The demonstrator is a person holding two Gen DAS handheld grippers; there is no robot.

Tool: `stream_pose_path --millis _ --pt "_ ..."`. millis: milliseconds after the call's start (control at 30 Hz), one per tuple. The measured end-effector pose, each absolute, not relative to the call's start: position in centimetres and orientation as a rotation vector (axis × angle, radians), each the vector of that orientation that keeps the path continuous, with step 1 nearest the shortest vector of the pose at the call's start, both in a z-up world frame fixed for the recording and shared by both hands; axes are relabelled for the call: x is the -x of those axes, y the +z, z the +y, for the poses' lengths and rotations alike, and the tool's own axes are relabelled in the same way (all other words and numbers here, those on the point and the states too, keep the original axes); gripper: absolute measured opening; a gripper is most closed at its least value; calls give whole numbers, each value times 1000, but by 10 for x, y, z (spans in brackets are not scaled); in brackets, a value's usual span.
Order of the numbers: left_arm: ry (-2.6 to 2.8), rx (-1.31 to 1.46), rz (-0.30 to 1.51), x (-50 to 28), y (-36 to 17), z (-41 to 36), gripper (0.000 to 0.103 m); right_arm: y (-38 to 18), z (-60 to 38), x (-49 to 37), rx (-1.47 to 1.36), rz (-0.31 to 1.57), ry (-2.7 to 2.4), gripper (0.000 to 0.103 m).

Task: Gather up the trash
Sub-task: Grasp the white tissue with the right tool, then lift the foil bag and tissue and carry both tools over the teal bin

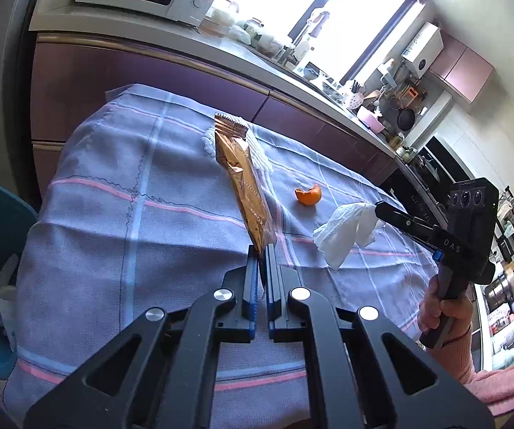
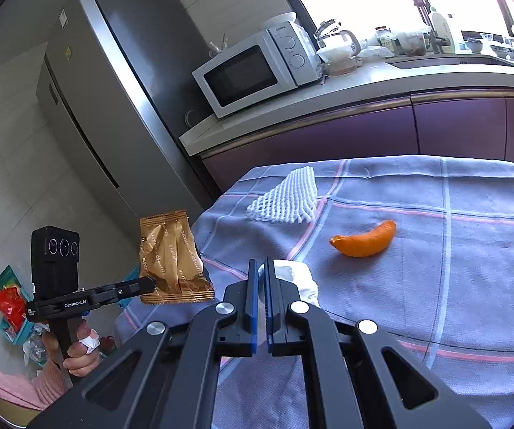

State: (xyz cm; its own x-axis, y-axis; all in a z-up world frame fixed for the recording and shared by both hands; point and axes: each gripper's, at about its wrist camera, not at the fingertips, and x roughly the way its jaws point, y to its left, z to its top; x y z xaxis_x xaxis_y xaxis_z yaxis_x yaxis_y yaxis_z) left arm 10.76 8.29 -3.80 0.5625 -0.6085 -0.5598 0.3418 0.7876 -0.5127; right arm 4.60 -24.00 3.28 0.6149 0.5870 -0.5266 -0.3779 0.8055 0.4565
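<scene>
Left wrist view | my left gripper (image 1: 261,250) clamped the gold snack wrapper (image 1: 244,178), lifted | right gripper (image 2: 261,268) pinched the crumpled tissue (image 2: 298,279) above table (image 2: 471,286) | orange peel (image 2: 364,241), foam net (image 2: 285,196) left; nothing binned yet, I judged.

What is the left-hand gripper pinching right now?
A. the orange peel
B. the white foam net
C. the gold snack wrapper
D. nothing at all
C: the left gripper is closed on the end of the gold snack wrapper, lifted off the cloth, while the orange peel and the white foam net lie untouched on the table; the right gripper holds a crumpled white tissue.
</scene>
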Motion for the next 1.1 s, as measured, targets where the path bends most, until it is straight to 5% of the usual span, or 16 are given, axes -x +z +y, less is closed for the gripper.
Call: stream_pose_path --millis 367,500,733,767,833,1100 --pt "-523 399 749 -86 -28 123 4 36 -220 -46 -292 731 583 5" --pt "-513 410 754 -84 -31 130 4 21 -225 -47 -258 802 523 47" --pt "-486 423 758 -80 -36 141 4 -13 -230 -38 -148 928 442 46" --pt "-480 427 758 -79 -36 144 4 -17 -230 -38 -147 942 445 43" --pt "-467 433 755 -77 -37 149 4 -22 -227 -36 -125 953 442 20" --pt "-403 459 722 -64 -33 176 4 1 -204 -34 -158 871 549 17"
